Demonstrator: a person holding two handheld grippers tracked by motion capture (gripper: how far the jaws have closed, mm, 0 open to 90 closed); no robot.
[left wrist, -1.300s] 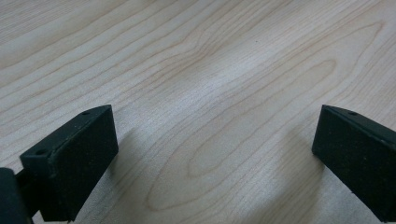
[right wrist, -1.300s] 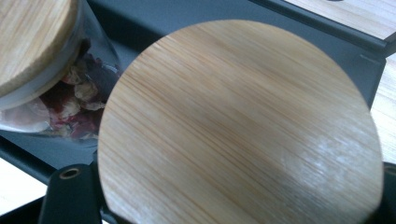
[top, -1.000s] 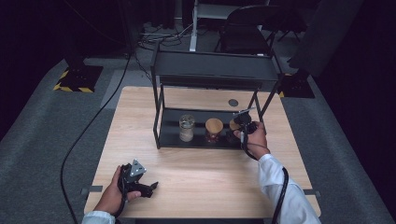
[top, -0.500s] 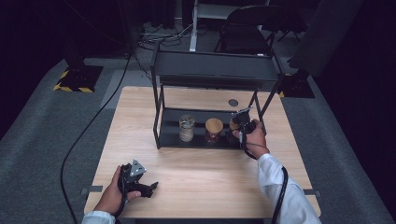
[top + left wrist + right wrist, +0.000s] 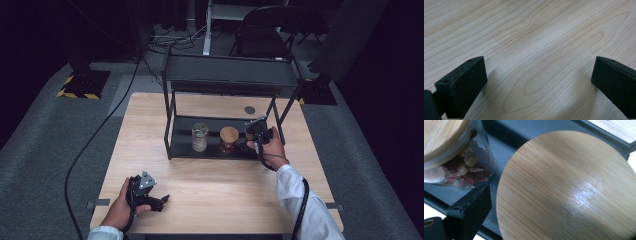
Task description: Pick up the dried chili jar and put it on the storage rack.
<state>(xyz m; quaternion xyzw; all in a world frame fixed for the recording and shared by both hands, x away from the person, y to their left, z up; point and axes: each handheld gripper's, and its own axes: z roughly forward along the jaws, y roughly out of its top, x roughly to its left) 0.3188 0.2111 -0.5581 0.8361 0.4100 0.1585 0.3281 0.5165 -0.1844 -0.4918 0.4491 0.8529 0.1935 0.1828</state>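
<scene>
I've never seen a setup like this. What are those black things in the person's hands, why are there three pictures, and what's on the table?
A person holds a hand-held two-jaw gripper in each hand. The high view looks down on the wooden table; the other two pictures come from cameras riding on the grippers. The left gripper rests near the table's front edge, jaws wide apart over bare wood. The right gripper reaches into the black shelf rack, where jars stand in a row: a clear glass jar and a jar with a wooden lid. Its camera sits just above another wooden lid. Its jaws have just been opening around that jar.
</scene>
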